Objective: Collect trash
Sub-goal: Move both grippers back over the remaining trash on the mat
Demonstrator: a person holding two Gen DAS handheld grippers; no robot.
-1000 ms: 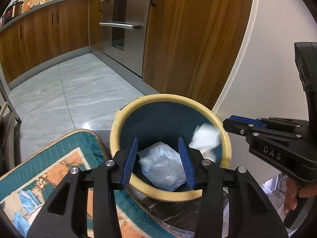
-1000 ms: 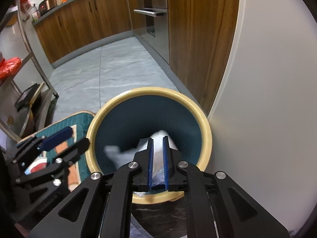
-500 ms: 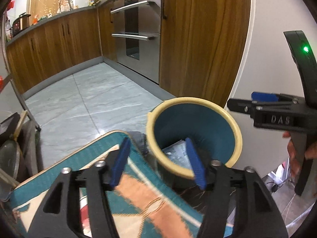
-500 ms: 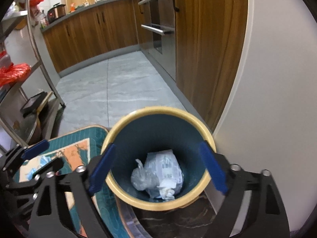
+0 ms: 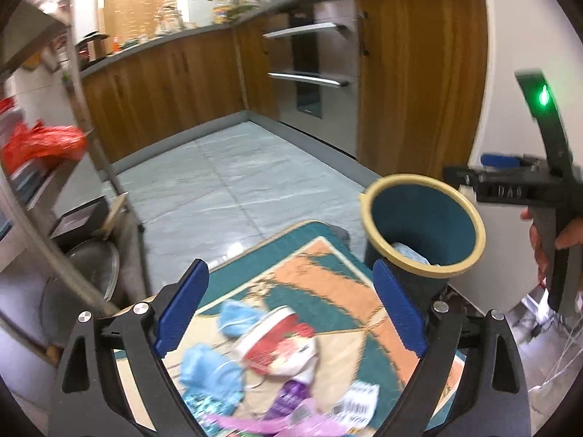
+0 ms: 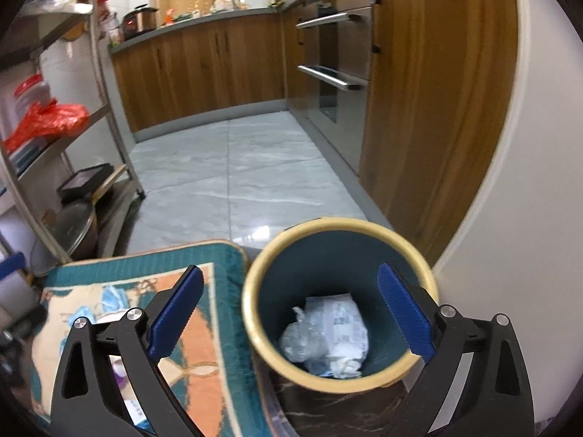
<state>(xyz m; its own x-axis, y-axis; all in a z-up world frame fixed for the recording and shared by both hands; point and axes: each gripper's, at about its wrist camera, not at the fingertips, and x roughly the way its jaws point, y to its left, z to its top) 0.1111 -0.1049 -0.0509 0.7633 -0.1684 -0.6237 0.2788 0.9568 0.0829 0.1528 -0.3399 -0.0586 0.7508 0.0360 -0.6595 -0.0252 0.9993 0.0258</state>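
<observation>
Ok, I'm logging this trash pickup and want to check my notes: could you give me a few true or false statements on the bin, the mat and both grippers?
1. The bin holds crumpled trash. True.
2. The right gripper grips a tissue. False: it is open, holding nothing.
3. Litter lies on the mat. True.
4. The left gripper is shut. False: it is open above the mat.
5. The bin's rim is red. False: pale yellow.
</observation>
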